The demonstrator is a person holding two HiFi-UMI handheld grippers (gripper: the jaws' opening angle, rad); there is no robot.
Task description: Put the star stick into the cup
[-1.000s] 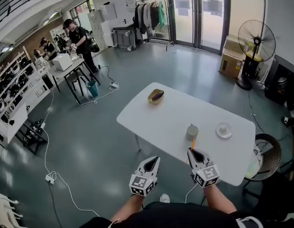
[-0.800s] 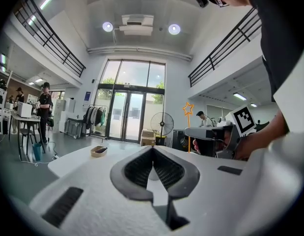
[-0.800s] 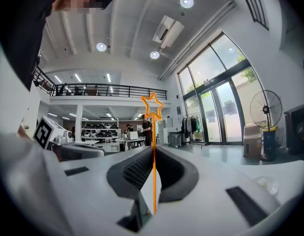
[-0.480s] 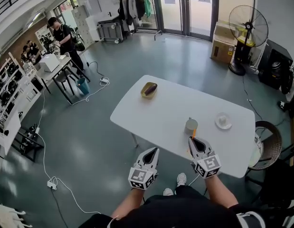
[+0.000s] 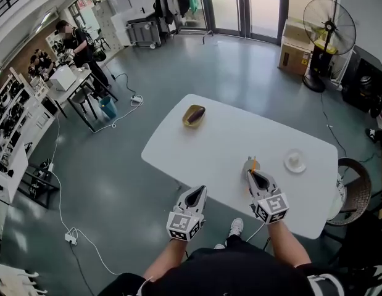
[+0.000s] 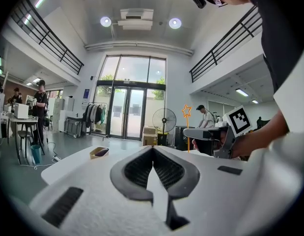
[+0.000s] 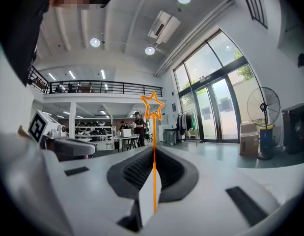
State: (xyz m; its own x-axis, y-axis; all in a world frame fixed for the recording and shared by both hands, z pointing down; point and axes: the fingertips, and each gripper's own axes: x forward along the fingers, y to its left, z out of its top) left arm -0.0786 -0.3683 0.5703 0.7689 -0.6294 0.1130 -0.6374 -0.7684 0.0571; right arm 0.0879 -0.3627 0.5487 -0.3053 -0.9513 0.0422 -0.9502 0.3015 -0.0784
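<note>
I held the star stick (image 7: 153, 132) upright, my right gripper (image 7: 152, 154) clamped on its shaft with the star above the jaws, so the lower end could drop into the cup (image 5: 247, 165) just ahead of them. My left gripper (image 6: 152, 150), closed and empty, stood alongside.

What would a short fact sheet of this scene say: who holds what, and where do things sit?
Right tongs: shut on the star stick, held upright
Left tongs: shut, empty, by the table's near edge
Cup: grey, on the white table, just beyond the right tongs
Stick in cup: cannot tell
Also on table: yellow dish at the far end, small white dish right of the cup
</note>
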